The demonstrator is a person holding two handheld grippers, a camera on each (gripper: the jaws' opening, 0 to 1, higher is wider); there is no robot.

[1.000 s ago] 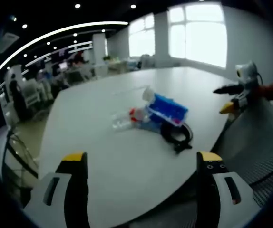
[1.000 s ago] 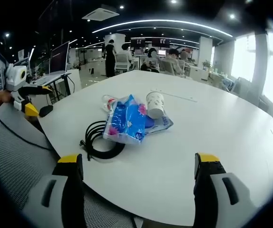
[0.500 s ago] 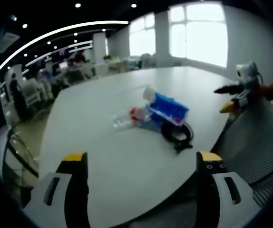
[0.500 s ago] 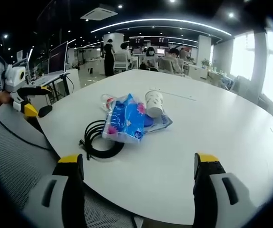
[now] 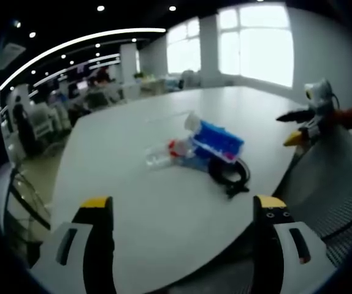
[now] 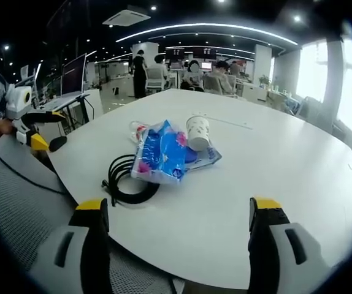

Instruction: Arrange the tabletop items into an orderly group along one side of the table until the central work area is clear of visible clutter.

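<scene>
On the white table (image 6: 274, 184) a small pile lies together: a blue tissue pack (image 6: 160, 154) (image 5: 220, 139), a coiled black cable (image 6: 127, 180) (image 5: 228, 173), a white paper cup (image 6: 197, 131) (image 5: 192, 120) on its side, and a clear plastic item (image 5: 157, 155) with a red-capped thing (image 5: 175, 147). My left gripper (image 5: 182, 236) is open at the table's near edge, far short of the pile. My right gripper (image 6: 176, 239) is open too, nothing between its jaws. Each gripper shows small in the other's view: the right gripper (image 5: 305, 119) and the left gripper (image 6: 32, 125).
A grey mesh chair back (image 6: 16, 208) (image 5: 335, 184) stands beside the table between the two grippers. Office desks, monitors and people (image 6: 194, 73) fill the background. Bright windows (image 5: 262, 43) line one wall. The table (image 5: 139, 202) has wide bare surface around the pile.
</scene>
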